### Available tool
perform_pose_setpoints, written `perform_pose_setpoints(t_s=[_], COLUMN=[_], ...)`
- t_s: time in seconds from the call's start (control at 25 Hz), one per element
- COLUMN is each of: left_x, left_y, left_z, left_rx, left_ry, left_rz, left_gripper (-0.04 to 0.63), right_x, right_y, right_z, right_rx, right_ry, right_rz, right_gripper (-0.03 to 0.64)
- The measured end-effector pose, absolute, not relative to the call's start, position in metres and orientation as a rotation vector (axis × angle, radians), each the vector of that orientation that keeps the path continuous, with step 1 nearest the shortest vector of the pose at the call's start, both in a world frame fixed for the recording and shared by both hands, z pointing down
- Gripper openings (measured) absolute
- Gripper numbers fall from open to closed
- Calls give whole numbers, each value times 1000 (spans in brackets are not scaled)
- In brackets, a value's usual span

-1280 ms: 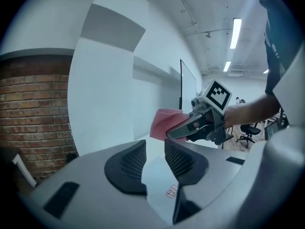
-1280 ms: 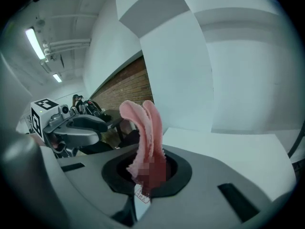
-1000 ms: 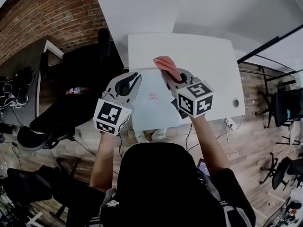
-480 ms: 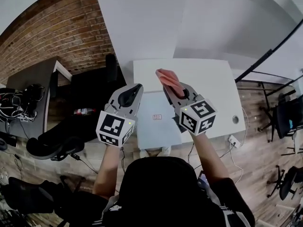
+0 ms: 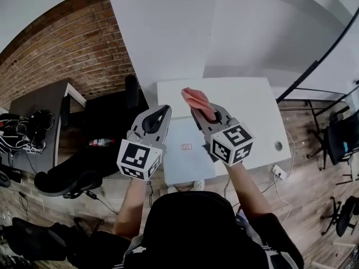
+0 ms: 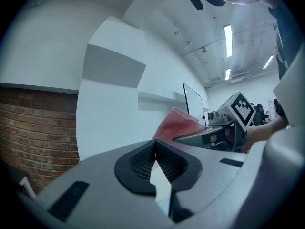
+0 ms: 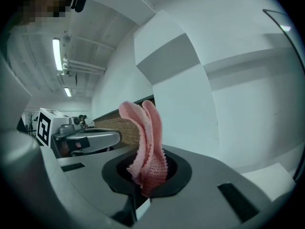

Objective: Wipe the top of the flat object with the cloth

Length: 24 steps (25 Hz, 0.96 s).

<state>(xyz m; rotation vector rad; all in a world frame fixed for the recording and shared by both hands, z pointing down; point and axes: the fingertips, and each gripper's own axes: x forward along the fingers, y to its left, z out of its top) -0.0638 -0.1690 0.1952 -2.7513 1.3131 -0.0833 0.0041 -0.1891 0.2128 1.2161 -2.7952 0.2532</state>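
Note:
A pale flat board (image 5: pixel 188 150) with a small red label lies on the white table (image 5: pixel 252 105), in front of me in the head view. My right gripper (image 5: pixel 205 112) hangs over the board's far right corner, shut on a pink knitted cloth (image 5: pixel 196 101) that sticks out past its tips. In the right gripper view the cloth (image 7: pixel 145 142) stands folded between the jaws (image 7: pixel 145 175). My left gripper (image 5: pixel 160 112) is raised over the board's left edge, pads (image 6: pixel 143 159) together with nothing between them. Both grippers point up at the white wall.
A round cable hole (image 5: pixel 279 145) sits at the table's right end. Black office chairs (image 5: pixel 61 172) and a dark desk (image 5: pixel 33 105) stand to the left by a brick wall (image 5: pixel 67 43). More chairs (image 5: pixel 339 133) and floor cables lie at the right.
Both grippers have lifted away from the table and point more upward. The left jaws have closed their small gap. The pink cloth stays in the right gripper.

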Motion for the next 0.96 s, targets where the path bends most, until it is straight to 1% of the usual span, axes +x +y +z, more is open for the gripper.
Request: perform_pose_setpoints(t_s=[0.96], left_x=[-48], left_y=[-169], left_z=[183], left_rx=[-2760], left_ry=[1317], left_rz=[-7], left_gripper=[13], right_x=[18], right_y=[-189], right_z=[207], right_rx=[1219], right_ry=[-2823], right_rz=[264], right_gripper=[48])
